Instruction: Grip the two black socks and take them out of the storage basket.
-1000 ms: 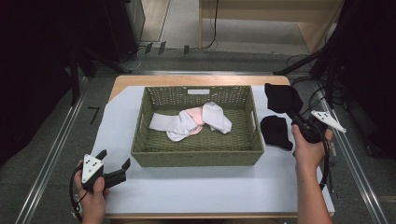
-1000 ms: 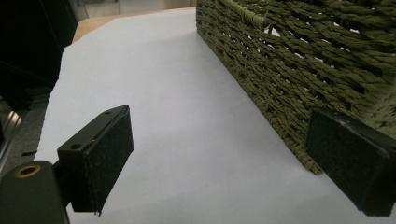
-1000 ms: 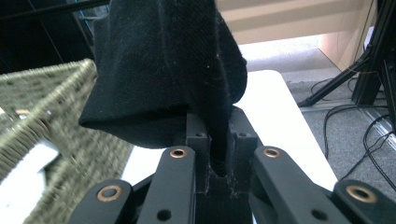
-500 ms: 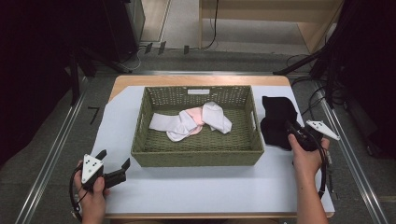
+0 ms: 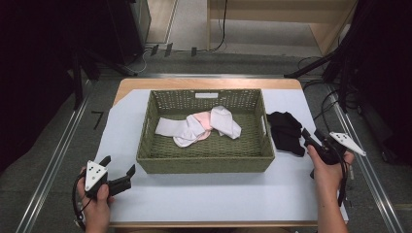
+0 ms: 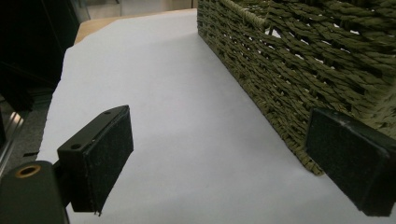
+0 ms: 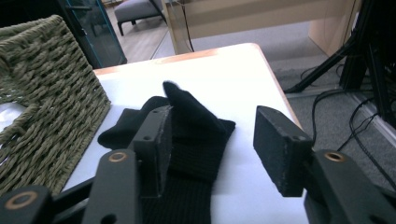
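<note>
A woven green basket (image 5: 204, 164) stands mid-table with white socks (image 5: 224, 121) and a pale pink one (image 5: 201, 119) lying inside. Black socks (image 5: 285, 132) lie in a heap on the white sheet just right of the basket. My right gripper (image 5: 312, 135) is open right behind that heap; in the right gripper view its jaws (image 7: 215, 140) stand apart with the black socks (image 7: 196, 130) lying loose on the sheet between and beyond them. At the front left my left gripper (image 5: 119, 166) rests open, its jaws (image 6: 224, 158) holding nothing beside the basket's wall (image 6: 289, 60).
A white sheet (image 5: 218, 194) covers the wooden table, with bare sheet in front of the basket and to its left. Metal rails run along both sides of the table. Cables and stand legs (image 5: 335, 73) crowd the floor at the far right.
My right gripper lowered the black sock it held onto the other black sock, let go and drew back toward the person. The left gripper stayed put.
</note>
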A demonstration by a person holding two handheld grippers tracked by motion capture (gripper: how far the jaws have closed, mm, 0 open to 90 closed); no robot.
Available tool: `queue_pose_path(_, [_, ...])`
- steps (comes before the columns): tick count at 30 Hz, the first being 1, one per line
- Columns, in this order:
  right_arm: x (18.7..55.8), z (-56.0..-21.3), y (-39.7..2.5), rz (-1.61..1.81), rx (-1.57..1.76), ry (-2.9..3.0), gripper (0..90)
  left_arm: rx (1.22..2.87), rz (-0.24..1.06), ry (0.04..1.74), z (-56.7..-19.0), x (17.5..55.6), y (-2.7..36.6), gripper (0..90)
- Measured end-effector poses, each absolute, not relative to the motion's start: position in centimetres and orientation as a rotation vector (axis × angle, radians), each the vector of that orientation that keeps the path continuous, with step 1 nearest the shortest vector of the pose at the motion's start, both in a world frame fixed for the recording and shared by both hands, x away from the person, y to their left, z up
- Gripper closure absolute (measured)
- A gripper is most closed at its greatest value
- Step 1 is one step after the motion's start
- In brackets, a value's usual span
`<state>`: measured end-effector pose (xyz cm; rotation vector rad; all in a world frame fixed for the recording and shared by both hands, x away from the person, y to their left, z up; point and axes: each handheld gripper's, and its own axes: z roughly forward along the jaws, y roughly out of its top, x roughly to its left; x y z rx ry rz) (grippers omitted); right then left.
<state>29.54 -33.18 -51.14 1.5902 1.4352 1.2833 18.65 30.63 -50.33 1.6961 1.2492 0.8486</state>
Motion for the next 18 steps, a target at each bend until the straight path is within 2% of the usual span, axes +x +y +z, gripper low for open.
queue_pose_path(9, [27.8, -51.4, -33.8, 1.267, 1.479, 1.514, 32.8, 1.698, 0.855, 1.248, -50.3, 18.6, 30.6, 9.2])
queue_pose_path(18, [25.5, -51.9, -35.1, 1.271, 1.463, 1.521, 30.1, 1.701, 0.857, 1.245, -50.3, 18.6, 30.6, 9.3])
